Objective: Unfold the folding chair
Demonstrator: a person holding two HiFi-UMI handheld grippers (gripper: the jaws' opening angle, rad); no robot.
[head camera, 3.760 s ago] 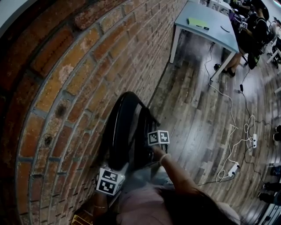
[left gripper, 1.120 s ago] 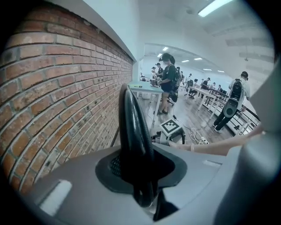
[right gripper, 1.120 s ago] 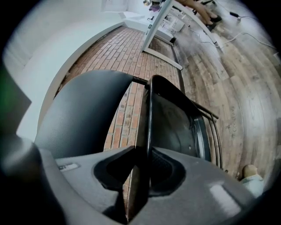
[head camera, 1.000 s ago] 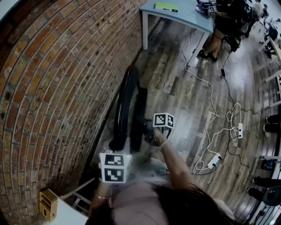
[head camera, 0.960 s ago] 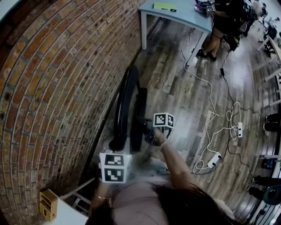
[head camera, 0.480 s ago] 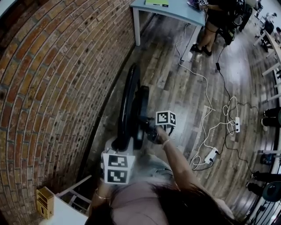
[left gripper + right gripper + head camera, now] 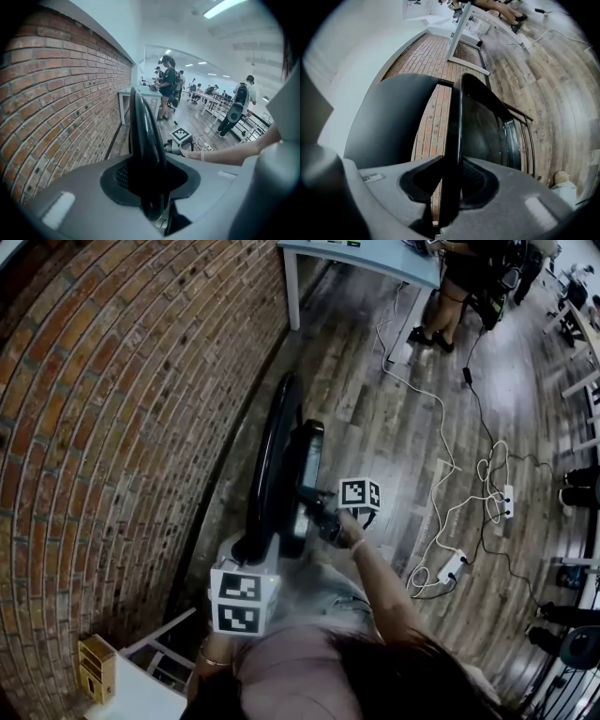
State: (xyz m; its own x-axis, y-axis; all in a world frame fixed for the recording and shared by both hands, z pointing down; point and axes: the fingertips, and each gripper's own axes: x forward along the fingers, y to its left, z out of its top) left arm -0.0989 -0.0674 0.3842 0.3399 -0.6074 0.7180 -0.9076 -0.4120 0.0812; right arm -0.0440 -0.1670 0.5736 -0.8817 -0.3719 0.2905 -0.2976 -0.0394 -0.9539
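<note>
A black folding chair (image 7: 274,460) stands folded on edge beside the brick wall. My left gripper (image 7: 247,551) is shut on the rounded rim of its backrest (image 7: 143,133). Those jaws have just been opening slightly, and the rim still fills the gap between them. My right gripper (image 7: 317,514) is shut on the thin edge of the seat panel (image 7: 454,136), which runs straight up between its jaws. The backrest (image 7: 389,126) shows as a dark slab to the left in the right gripper view. The right gripper's marker cube (image 7: 181,135) is seen past the backrest.
The brick wall (image 7: 112,427) runs along the left. A grey table (image 7: 375,257) stands ahead with people beyond it. White cables and power strips (image 7: 452,568) lie on the wood floor to the right. A white table corner bearing a small wooden box (image 7: 98,667) is at lower left.
The chair and both grippers have come a little away from the wall. The seat panel now stands slightly further from the backrest than a second ago.
</note>
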